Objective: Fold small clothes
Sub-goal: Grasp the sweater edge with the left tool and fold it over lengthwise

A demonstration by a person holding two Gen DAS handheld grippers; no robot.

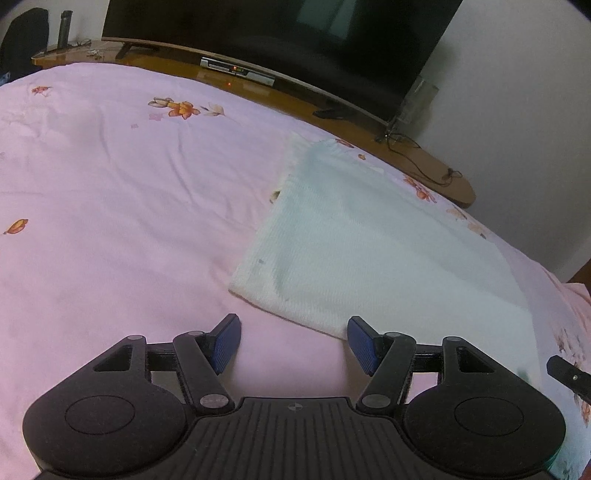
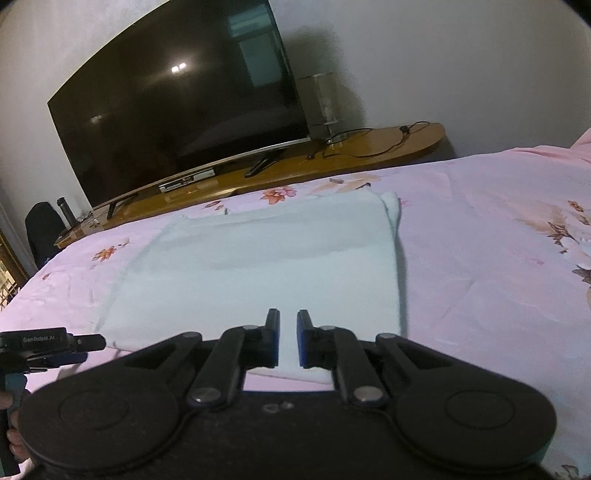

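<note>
A pale mint-white knitted garment (image 1: 373, 243) lies folded into a flat rectangle on the pink floral bedspread (image 1: 110, 177). My left gripper (image 1: 293, 341) is open and empty, just short of the garment's near left corner. In the right wrist view the garment (image 2: 266, 258) lies straight ahead. My right gripper (image 2: 288, 338) hovers over its near edge with the jaws a narrow gap apart and nothing between them. The left gripper's tip (image 2: 79, 343) shows at the left edge of that view.
A large dark TV (image 2: 184, 110) stands on a long wooden stand (image 2: 388, 144) beyond the bed's far edge, with a set-top box (image 1: 238, 70) and cables (image 2: 369, 142). A dark bottle (image 1: 64, 29) stands at the stand's left end.
</note>
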